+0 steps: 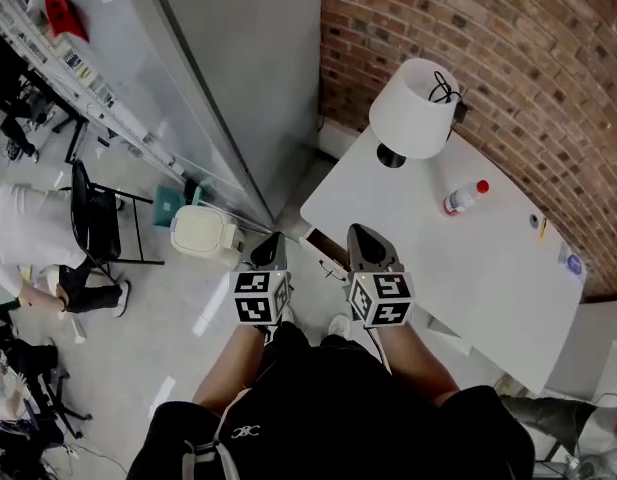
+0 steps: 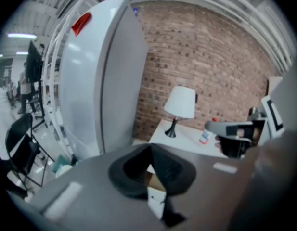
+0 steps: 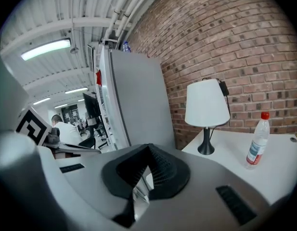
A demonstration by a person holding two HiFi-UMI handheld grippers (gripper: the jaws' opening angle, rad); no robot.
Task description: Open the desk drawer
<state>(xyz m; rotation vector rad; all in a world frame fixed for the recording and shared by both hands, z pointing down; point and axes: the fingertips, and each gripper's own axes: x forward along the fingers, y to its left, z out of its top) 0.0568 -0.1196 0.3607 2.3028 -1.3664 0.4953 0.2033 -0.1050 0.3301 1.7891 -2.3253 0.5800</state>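
A white desk point(image 1: 468, 258) stands against a brick wall point(image 1: 508, 58), its lamp point(image 1: 413, 108) and bottle point(image 1: 465, 198) well back from the near edge. I hold the left gripper point(image 1: 271, 238) and right gripper point(image 1: 360, 232) closed and empty, either side of the drawer point(image 1: 326, 258) front under that edge.

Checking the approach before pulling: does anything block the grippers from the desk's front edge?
Nothing visible does. The left gripper and right gripper, jaws shut, are right at the desk corner; lamp and bottle stand farther back.
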